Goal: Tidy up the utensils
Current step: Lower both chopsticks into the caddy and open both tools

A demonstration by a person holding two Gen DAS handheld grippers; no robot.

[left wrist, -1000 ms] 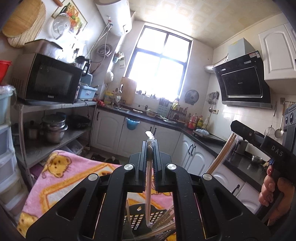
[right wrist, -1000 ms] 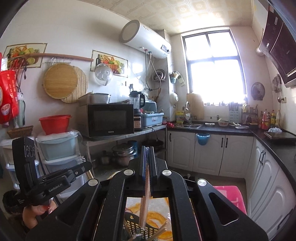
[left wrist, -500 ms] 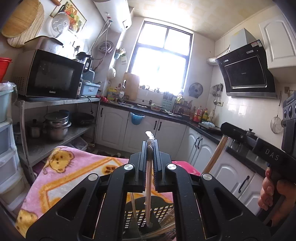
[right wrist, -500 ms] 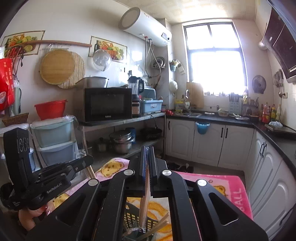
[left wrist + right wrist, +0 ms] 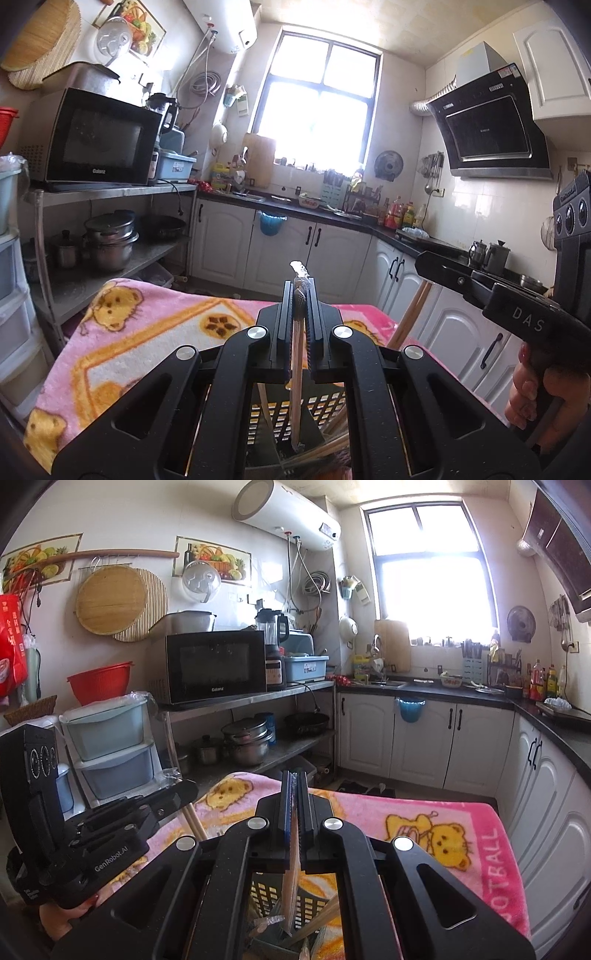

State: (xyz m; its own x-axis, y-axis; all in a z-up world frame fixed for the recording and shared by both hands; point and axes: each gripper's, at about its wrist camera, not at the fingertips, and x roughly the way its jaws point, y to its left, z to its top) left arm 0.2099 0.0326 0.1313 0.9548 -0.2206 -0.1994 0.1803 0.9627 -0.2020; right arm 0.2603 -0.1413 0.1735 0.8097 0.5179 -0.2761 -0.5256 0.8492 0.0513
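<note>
In the left wrist view my left gripper (image 5: 298, 295) is shut on a plastic-wrapped pair of chopsticks (image 5: 296, 369), held upright. Their lower end hangs inside a black slotted utensil basket (image 5: 328, 402) that holds several loose chopsticks. My right gripper (image 5: 423, 260) comes in from the right, a wooden pair (image 5: 412, 317) slanting down from it. In the right wrist view that right gripper (image 5: 294, 781) is shut on its wooden chopsticks (image 5: 292, 871), which point down into the same basket (image 5: 264, 893). The left gripper (image 5: 186, 790) shows at the left there.
The basket stands on a table under a pink bear-print blanket (image 5: 147, 332). Behind it are a steel rack with pots (image 5: 247, 742) and a microwave (image 5: 216, 666), stacked plastic drawers (image 5: 110, 746), and white cabinets under a dark counter (image 5: 424, 734). A person's hand (image 5: 532, 391) holds the right gripper's handle.
Both grippers have come down toward the table. The basket and blanket fill more of each view, and both pairs of chopsticks now reach deeper into the basket. Both stay shut.
</note>
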